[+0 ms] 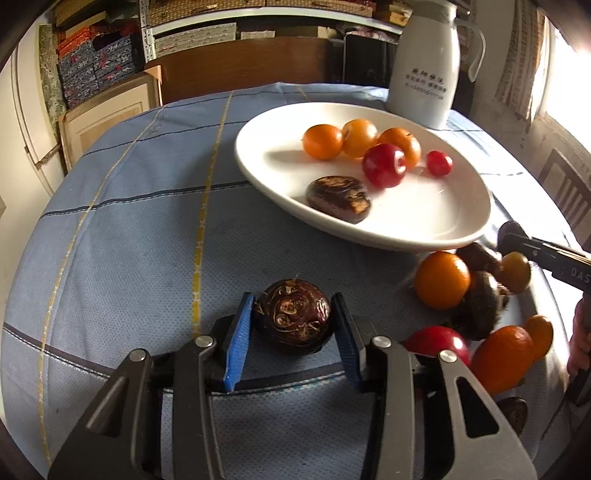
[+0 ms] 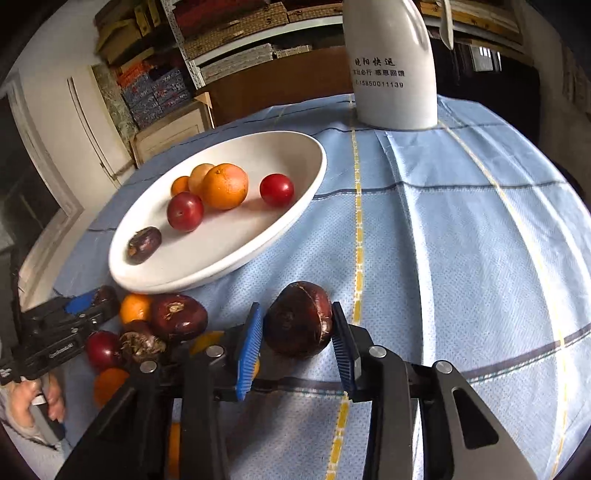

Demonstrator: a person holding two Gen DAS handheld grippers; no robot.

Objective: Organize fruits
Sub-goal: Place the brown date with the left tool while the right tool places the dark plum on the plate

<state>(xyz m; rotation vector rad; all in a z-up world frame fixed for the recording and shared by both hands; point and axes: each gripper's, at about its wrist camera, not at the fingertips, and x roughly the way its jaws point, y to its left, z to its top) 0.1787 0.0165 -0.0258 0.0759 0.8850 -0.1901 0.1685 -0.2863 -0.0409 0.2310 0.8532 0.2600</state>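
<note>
Your left gripper (image 1: 293, 319) is pinching a dark brown water chestnut (image 1: 293, 318) between its blue pads, the chestnut resting on the blue checked tablecloth (image 1: 129, 221) just in front of the white oval plate (image 1: 258, 173). Your right gripper (image 2: 297, 330) is clamped on a second chestnut (image 2: 300, 320), its blue pads pressing both sides, with the chestnut low over the cloth; you cannot tell whether it touches the cloth. The plate holds three oranges (image 1: 322, 141), two red fruits (image 1: 384, 165) and one chestnut (image 1: 338, 198) near its front edge. Between your two grippers, just beside the plate's near rim, sits a loose pile on the cloth: an orange (image 1: 441, 279), more chestnuts (image 2: 178, 316), a red fruit (image 2: 104, 349) and further oranges, all close together and partly touching. A tall white jug (image 2: 391, 66) with printed lettering stands on the cloth behind the plate. Beyond the table, shelves (image 1: 207, 29) stacked with boxes line the wall. Your hand (image 2: 35, 397) shows at the edge of the right view, gripping the left tool's handle.
</note>
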